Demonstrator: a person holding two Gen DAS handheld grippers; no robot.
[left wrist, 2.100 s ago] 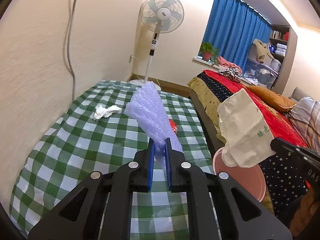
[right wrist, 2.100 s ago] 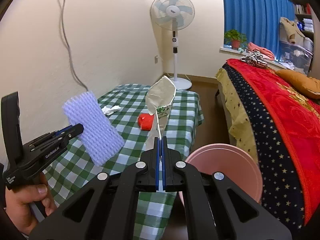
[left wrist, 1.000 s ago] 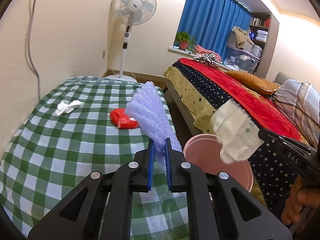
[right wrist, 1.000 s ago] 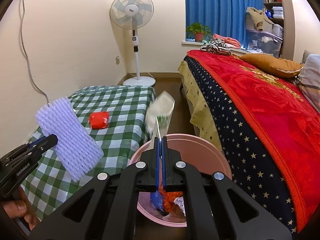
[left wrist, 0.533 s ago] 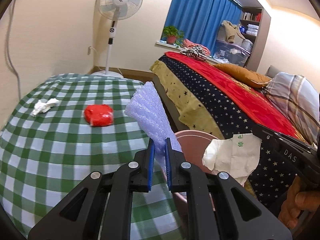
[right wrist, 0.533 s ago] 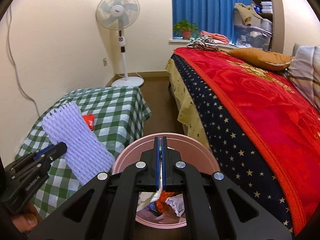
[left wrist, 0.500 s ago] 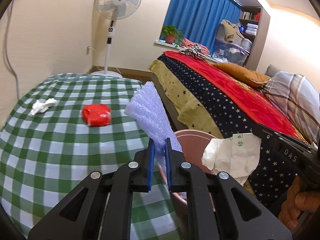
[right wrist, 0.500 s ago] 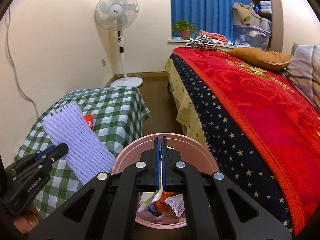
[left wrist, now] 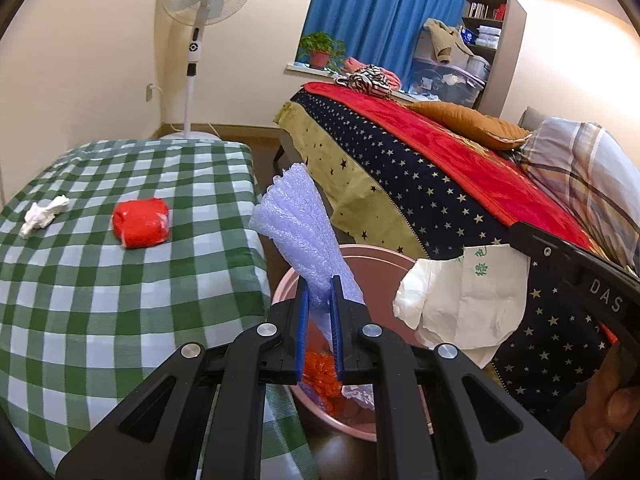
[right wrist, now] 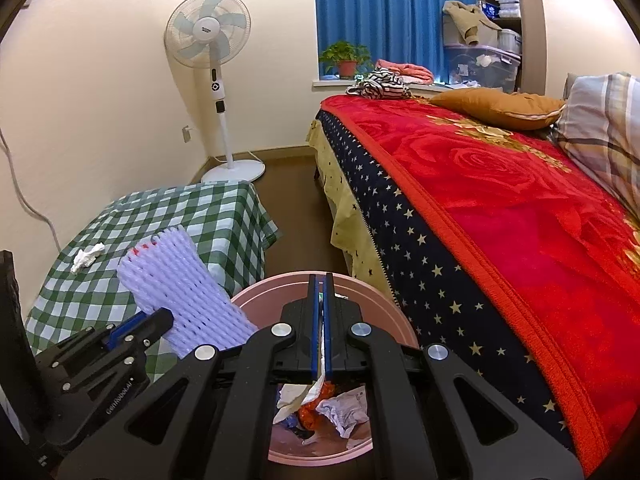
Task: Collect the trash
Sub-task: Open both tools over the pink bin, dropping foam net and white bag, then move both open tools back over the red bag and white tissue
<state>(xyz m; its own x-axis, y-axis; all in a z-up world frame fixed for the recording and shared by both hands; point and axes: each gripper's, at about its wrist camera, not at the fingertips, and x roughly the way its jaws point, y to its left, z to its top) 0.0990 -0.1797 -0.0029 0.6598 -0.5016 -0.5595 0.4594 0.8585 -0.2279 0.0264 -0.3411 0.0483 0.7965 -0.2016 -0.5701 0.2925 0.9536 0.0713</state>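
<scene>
Two scraps lay on the checked table [left wrist: 100,280] at far left: a white tissue wad [left wrist: 43,215] and a red wrapper [left wrist: 140,222], both well apart from either tool and not yet collected. Left gripper [left wrist: 319,320] was clenched on a lavender foam net [left wrist: 298,224], pinched at its lower end between the blue pads, most of it standing up past the fingertips, over the near rim of the pink bin [right wrist: 280,288]. Risk, by my reading: dropped from there, the light net could catch the rim and fall toward the table side. Right gripper [right wrist: 320,320] sat above the bin mouth, pads closed on a thin white paper wrapper [left wrist: 464,300]. The sheet hung broad and off-centre toward the bedspread [right wrist: 500,208]; it might drift outside when let go.
</scene>
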